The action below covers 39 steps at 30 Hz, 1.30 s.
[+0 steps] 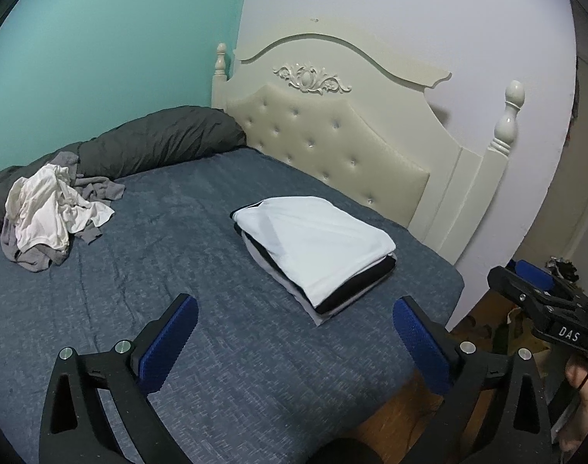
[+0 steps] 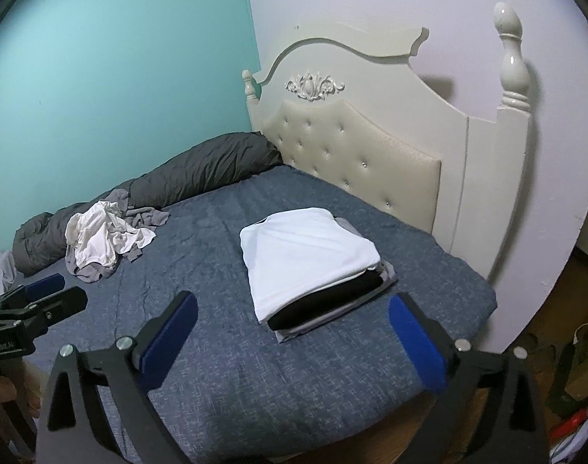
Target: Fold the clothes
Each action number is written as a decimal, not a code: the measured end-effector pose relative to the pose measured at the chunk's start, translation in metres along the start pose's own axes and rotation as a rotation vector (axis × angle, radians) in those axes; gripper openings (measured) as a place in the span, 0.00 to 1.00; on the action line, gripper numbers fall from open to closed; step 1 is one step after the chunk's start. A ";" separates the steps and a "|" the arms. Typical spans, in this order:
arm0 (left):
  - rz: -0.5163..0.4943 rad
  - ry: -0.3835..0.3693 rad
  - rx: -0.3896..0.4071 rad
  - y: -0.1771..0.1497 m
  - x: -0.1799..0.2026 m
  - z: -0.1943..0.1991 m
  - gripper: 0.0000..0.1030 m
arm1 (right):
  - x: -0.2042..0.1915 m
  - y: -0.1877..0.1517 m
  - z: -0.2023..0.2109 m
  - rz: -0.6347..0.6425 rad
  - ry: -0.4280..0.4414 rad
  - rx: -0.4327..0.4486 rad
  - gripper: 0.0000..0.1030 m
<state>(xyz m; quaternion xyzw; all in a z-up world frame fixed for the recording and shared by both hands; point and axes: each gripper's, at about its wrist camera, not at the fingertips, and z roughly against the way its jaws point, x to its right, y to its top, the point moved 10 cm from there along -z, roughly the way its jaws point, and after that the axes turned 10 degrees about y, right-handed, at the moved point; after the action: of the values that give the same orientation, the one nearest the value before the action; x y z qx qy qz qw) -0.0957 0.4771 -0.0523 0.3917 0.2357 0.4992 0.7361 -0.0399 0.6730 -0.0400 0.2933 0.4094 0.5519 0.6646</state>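
At the far left of the bed, a crumpled heap of unfolded clothes [image 1: 54,208] lies against a long dark grey rolled duvet [image 1: 158,139] that runs along the teal wall. The heap is a white garment bunched on top of grey ones, and it sits well apart from both tools.

Moving right, the blue bedspread [image 1: 216,348] is bare under the left gripper [image 1: 294,332]. Its 2 blue-padded fingers [image 1: 170,344] stand wide apart over the cover, with nothing between them and nothing touching the pads.

Just beyond that gripper, toward the cream tufted headboard [image 1: 332,135], rests the folded stack [image 1: 317,247]: a white garment on top, a black layer and lighter grey or white layers beneath, edges roughly squared. It lies flat near the bed's right edge, clear of the fingers.

In the right wrist view the same stack [image 2: 309,259] sits just ahead of the right gripper [image 2: 294,332], between the lines of its 2 fingers but beyond their tips. Those jaws are also spread fully, holding nothing, pads [image 2: 414,344] clear of the fabric. The left gripper [image 2: 42,297] shows at this view's left edge, near the heap [image 2: 104,239].

At the far right of the left wrist view, the right gripper [image 1: 526,282] hangs over the bed's edge, with a wooden floor and clutter below.
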 end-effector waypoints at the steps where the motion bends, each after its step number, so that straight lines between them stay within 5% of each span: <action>1: -0.001 0.003 0.003 0.000 -0.001 0.001 1.00 | -0.001 -0.001 0.001 -0.001 -0.001 0.000 0.98; 39: -0.012 0.024 0.018 -0.024 -0.006 0.020 1.00 | -0.020 -0.036 0.030 -0.003 -0.024 0.018 0.99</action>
<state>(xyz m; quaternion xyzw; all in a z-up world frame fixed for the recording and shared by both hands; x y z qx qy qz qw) -0.0696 0.4603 -0.0602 0.3910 0.2512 0.4972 0.7327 0.0025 0.6478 -0.0508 0.3052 0.4066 0.5438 0.6677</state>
